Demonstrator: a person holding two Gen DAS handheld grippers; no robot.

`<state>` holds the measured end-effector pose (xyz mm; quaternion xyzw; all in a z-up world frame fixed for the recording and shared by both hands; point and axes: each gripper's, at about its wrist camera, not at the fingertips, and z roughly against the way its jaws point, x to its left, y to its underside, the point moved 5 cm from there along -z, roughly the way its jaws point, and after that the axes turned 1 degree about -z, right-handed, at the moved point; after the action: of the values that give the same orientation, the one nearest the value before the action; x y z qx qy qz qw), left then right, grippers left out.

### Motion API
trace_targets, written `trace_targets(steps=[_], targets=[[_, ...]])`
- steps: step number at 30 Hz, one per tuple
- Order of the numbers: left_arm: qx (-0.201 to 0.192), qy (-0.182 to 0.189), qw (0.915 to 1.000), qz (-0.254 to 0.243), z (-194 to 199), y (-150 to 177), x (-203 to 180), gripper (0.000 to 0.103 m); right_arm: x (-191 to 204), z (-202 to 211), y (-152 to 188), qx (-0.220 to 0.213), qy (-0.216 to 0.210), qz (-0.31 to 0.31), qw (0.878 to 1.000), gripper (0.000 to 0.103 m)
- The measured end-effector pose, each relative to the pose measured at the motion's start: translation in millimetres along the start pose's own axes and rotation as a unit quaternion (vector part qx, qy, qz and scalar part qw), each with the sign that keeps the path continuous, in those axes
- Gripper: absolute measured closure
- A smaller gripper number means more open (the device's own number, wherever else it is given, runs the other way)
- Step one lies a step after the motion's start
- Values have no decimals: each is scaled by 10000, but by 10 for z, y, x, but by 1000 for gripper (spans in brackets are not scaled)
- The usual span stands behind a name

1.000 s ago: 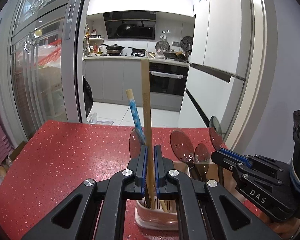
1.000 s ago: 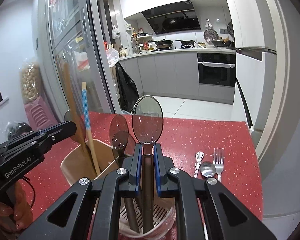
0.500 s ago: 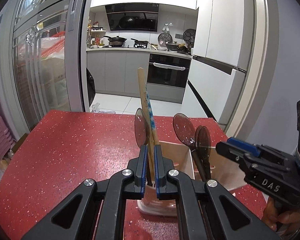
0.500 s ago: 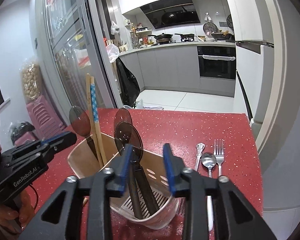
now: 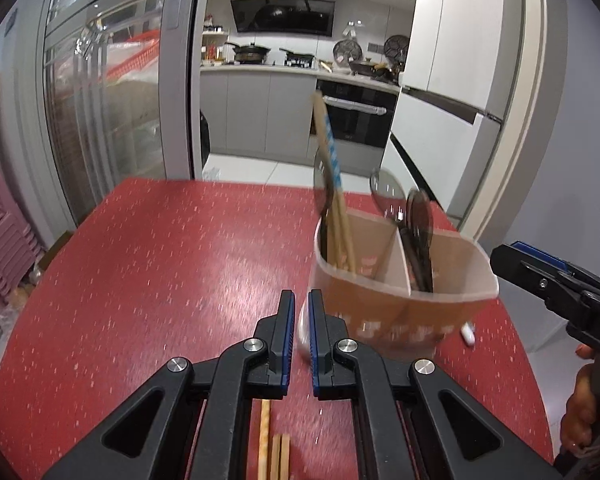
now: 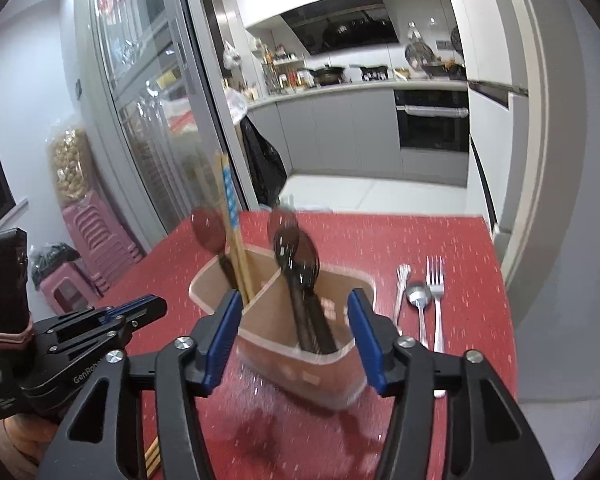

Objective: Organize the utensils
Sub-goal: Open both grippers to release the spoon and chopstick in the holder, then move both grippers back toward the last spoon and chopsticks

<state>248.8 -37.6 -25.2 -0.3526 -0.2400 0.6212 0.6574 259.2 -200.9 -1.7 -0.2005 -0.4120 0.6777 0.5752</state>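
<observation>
A translucent divided utensil holder [image 5: 404, 276] [image 6: 284, 328] stands on the red table [image 5: 160, 264]. Its left compartment holds chopsticks [image 5: 332, 184] [image 6: 230, 216] and one dark spoon; its right compartment holds dark plastic spoons [image 5: 416, 220] [image 6: 298, 256]. My left gripper [image 5: 299, 324] is empty, its jaws a narrow gap apart, just left of and nearer than the holder. My right gripper [image 6: 292, 336] is wide open and empty, in front of the holder. More chopsticks [image 5: 274, 452] lie on the table under my left gripper.
A metal spoon [image 6: 418, 308], a fork [image 6: 436, 296] and another metal utensil [image 6: 400, 288] lie on the table right of the holder. A small white object [image 5: 467, 334] lies by the holder's base. The table's right edge is close to the holder.
My left gripper let go of the chopstick, which now stands in the holder, and pulled back left. My right gripper opened wider and drew back from the spoons.
</observation>
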Motion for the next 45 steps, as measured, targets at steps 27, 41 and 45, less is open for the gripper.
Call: trace_targets(steps=[27, 41, 45], targets=[[572, -666, 9955, 368, 391, 1244, 708, 0, 617, 14, 1398, 1739, -2, -459, 9837, 37], [1063, -741, 9908, 389, 263, 1578, 1014, 0, 984, -355, 1816, 2747, 235, -82, 9612, 37], [1114, -694, 9906, 387, 285, 1597, 1101, 0, 1047, -456, 1852, 2961, 338, 10, 9546, 38]])
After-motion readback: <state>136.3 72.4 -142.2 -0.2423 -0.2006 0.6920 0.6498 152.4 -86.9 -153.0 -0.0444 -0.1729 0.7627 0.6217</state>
